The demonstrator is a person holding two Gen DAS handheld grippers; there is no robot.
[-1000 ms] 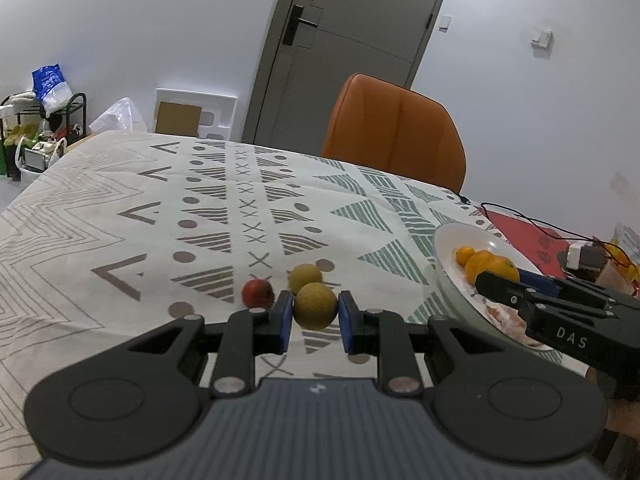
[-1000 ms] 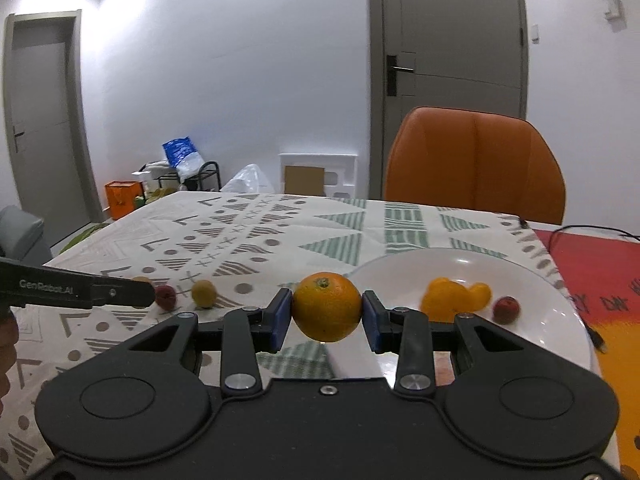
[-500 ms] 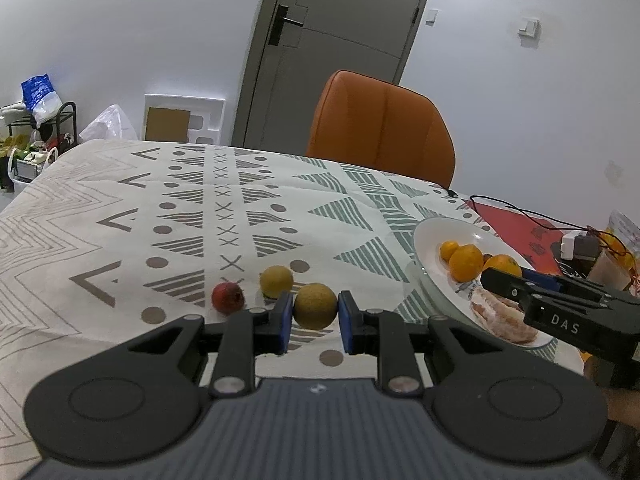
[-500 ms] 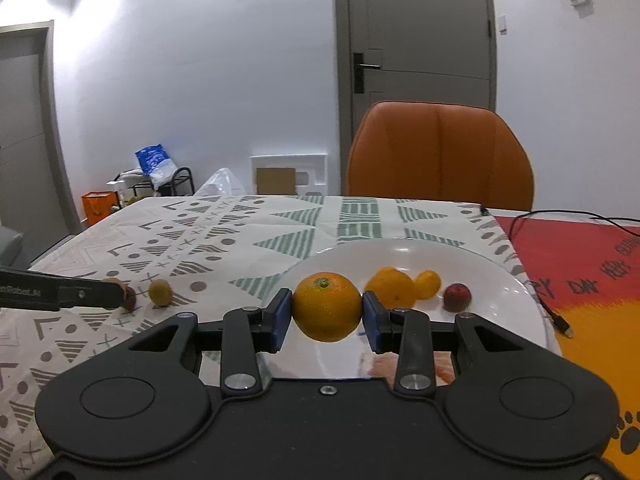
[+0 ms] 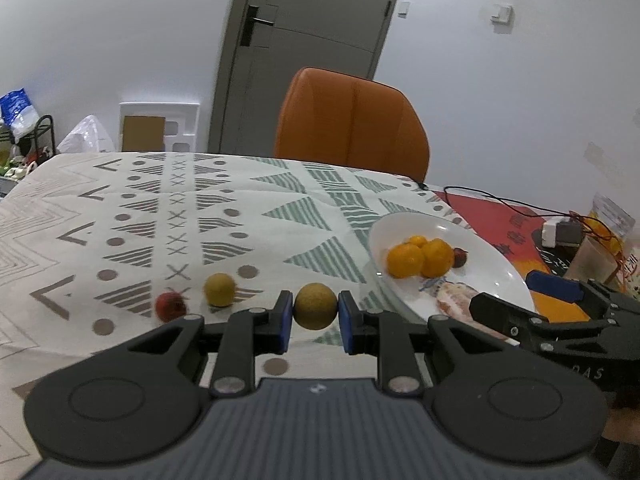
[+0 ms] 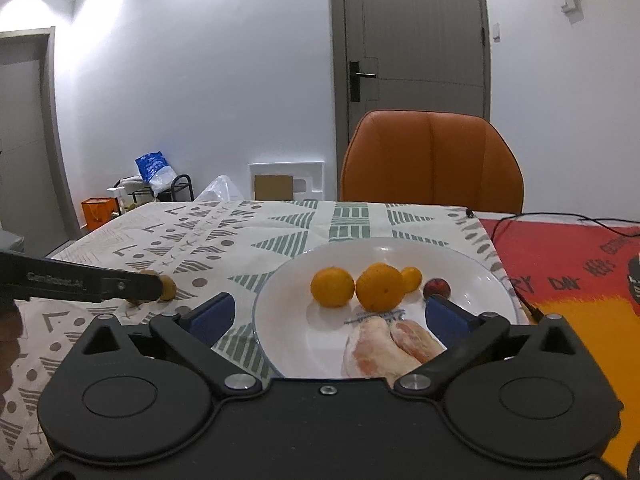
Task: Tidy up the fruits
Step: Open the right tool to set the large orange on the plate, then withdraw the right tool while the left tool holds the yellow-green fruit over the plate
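Observation:
My left gripper (image 5: pixel 315 317) is shut on a round yellow-brown fruit (image 5: pixel 315 306), held above the patterned tablecloth. A second yellow fruit (image 5: pixel 219 289) and a small red fruit (image 5: pixel 171 306) lie on the cloth to its left. My right gripper (image 6: pixel 326 318) is open and empty over the near rim of the white plate (image 6: pixel 472 268). On the plate lie three oranges, one of them (image 6: pixel 333 286) nearest the left rim, a small dark red fruit (image 6: pixel 437 288) and peeled pale pink fruit segments (image 6: pixel 390 346). The plate also shows in the left wrist view (image 5: pixel 492 268).
An orange chair (image 6: pixel 430 160) stands at the table's far edge. A red and orange mat (image 6: pixel 576 264) with a black cable (image 6: pixel 516 220) lies right of the plate. Small boxes and a cup (image 5: pixel 588 256) stand at the far right.
My right gripper has opened and let go of the orange, which now lies on the plate. My left gripper has moved right toward the plate with its fruit.

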